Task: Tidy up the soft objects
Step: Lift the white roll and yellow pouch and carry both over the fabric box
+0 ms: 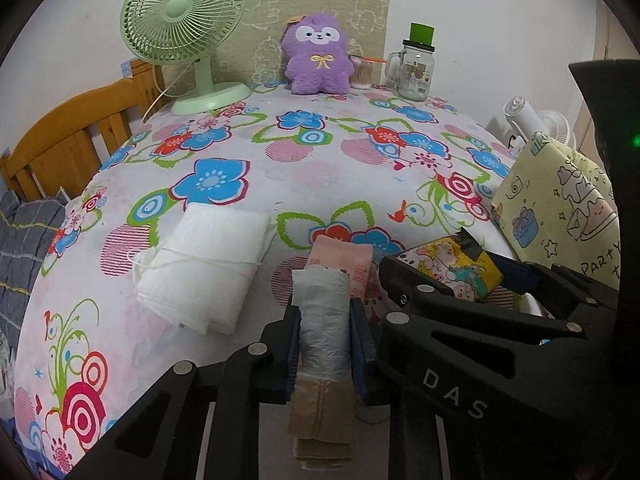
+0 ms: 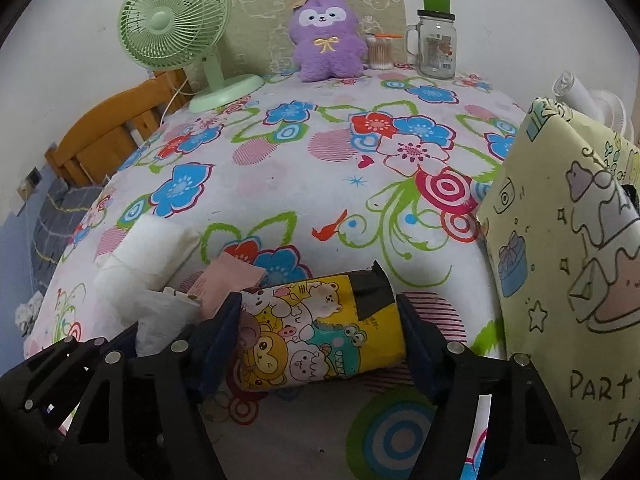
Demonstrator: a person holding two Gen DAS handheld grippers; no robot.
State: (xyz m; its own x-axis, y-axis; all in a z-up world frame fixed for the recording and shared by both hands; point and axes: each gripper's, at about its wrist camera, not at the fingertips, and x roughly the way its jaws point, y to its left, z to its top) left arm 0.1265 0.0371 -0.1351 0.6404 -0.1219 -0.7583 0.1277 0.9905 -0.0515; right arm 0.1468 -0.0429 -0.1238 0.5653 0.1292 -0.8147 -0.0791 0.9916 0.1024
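Lying left of the left tool (image 1: 325, 340): folded white cloth (image 1: 208, 268), soft, loose thread across it, on the floral counter (image 1: 320, 168). Left tool clamped on a white crinkled plastic roll (image 1: 324, 320), cylindrical; beneath it a beige folded item (image 1: 320, 420), edge cut off. Ahead, a pink packet (image 1: 344, 256), partly hidden. Right tool (image 2: 320, 336) clamped on a yellow cartoon-print pack (image 2: 320, 332), glossy, pillow-shaped. Right of it, a pale yellow printed bag (image 2: 568, 264), upright, cropped at the frame edge.
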